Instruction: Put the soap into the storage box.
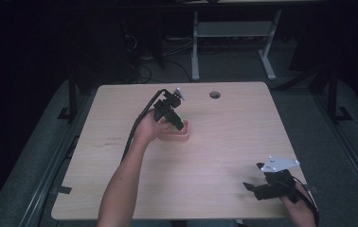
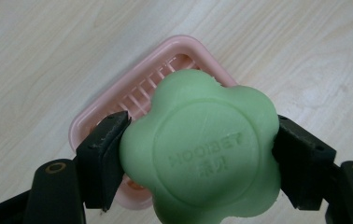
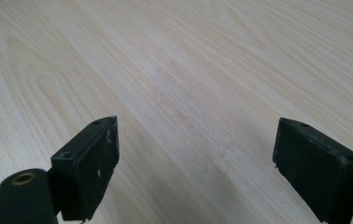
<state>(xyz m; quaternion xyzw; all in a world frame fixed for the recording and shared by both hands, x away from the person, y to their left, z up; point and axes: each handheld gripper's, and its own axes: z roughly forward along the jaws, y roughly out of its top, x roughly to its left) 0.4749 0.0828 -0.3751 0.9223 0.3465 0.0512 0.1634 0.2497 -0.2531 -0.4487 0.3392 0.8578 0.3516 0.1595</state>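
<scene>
A green flower-shaped soap bar (image 2: 202,149) with embossed lettering is clamped between the two jaws of my left gripper (image 2: 198,156). It hangs just above a pink slatted soap dish (image 2: 132,93) on the wooden table. From above, the left gripper (image 1: 173,118) points down over the pink soap dish (image 1: 183,135) near the table's middle, with a bit of the green soap (image 1: 177,117) showing. My right gripper (image 1: 253,187) rests low at the table's front right corner. Its jaws stand wide apart over bare wood, the right gripper (image 3: 195,158) holding nothing.
The light wooden table (image 1: 224,142) has a round cable hole (image 1: 214,94) near its far edge. Dark floor, desk legs (image 1: 195,47) and cables lie beyond the table.
</scene>
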